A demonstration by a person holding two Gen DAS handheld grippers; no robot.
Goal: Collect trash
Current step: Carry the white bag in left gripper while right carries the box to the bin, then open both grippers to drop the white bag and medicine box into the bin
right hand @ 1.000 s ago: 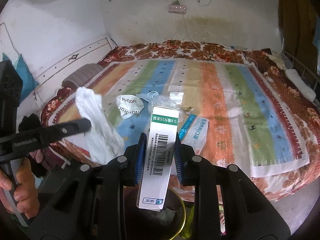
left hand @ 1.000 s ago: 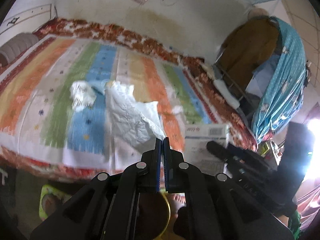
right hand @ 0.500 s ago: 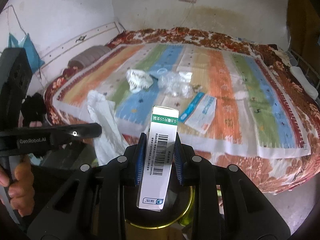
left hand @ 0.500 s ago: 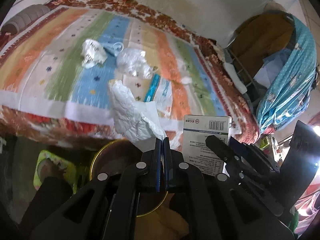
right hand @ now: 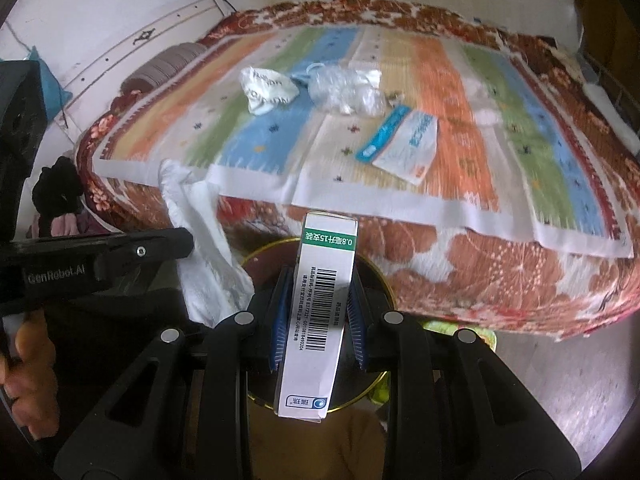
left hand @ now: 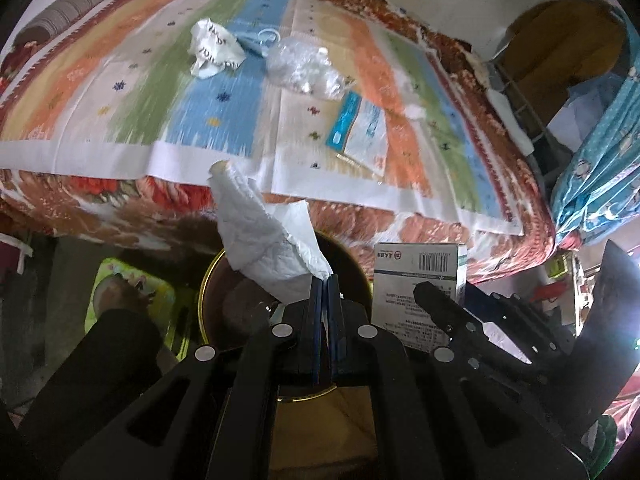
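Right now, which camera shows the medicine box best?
The right wrist view: the medicine box fills the centre, barcode readable, clamped in the right tool. The left wrist view shows only its upper part, behind that tool's finger.

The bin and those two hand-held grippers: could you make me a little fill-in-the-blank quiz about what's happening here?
1. The left hand-held gripper is shut on a white ____.
2. The right hand-held gripper is shut on a medicine box printed with a black ____.
3. Both items hang over a round bin with a ____ rim.
4. The clear plastic wrapper lies on the ____ bedspread.

Missing words: tissue; barcode; gold; striped
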